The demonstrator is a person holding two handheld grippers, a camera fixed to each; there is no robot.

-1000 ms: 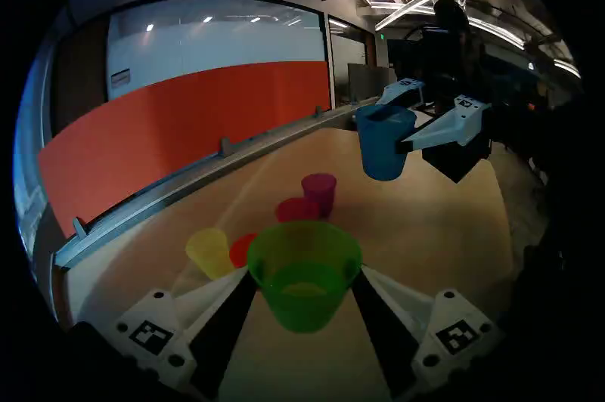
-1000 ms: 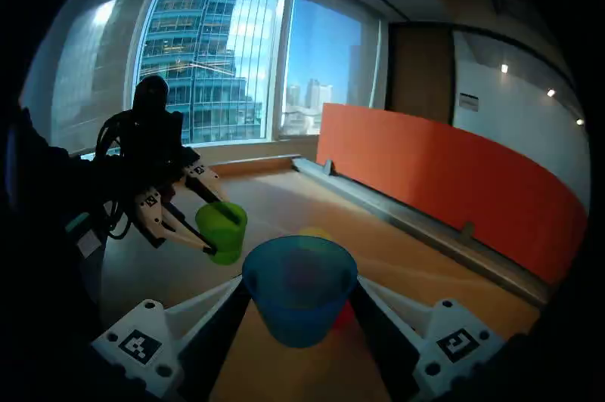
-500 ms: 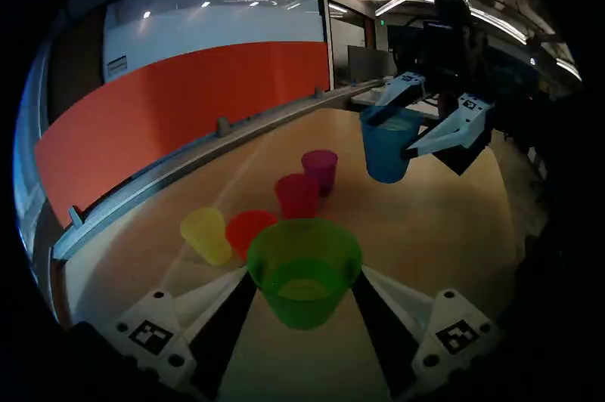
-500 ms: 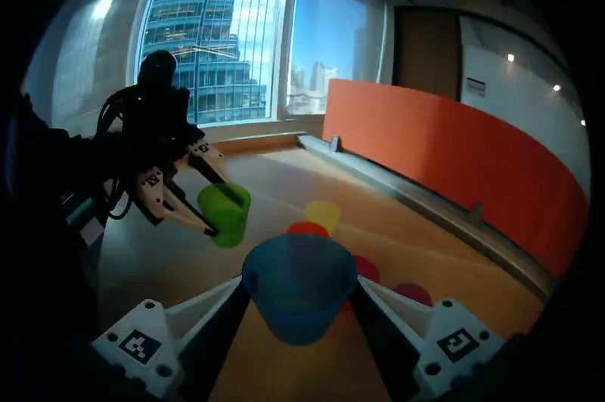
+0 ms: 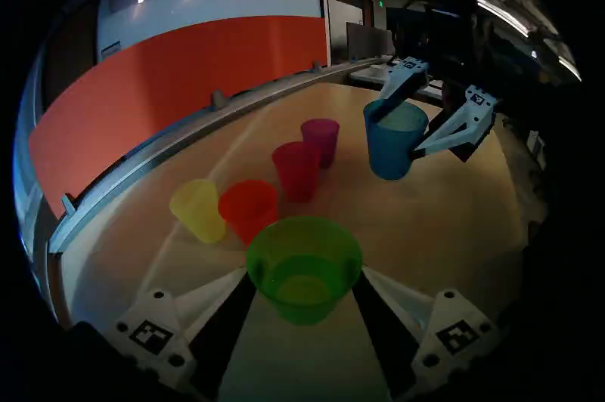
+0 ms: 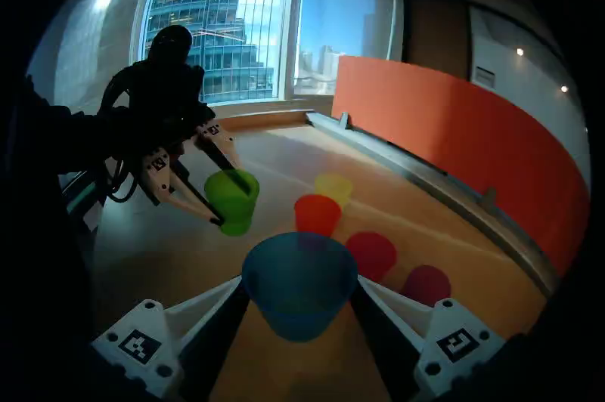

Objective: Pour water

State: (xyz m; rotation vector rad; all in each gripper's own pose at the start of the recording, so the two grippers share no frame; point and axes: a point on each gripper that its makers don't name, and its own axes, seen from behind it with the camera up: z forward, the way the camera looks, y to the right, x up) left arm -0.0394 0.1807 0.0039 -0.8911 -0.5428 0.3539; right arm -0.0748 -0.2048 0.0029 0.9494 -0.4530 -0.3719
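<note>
left hand-held gripper (image 5: 304, 285) pinches green cup (image 5: 304, 258), liquid low | right hand-held gripper (image 6: 300, 292) pinches blue cup (image 6: 299, 270)

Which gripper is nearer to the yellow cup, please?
Left. The left gripper, shut on the green cup, is close beside the yellow cup; the right gripper, holding the blue cup, is at the row's other end, near the magenta cup.

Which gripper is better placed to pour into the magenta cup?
Probably the right gripper: its blue cup hangs beside the magenta cup; the left gripper's green cup is nearer the orange cup.
</note>
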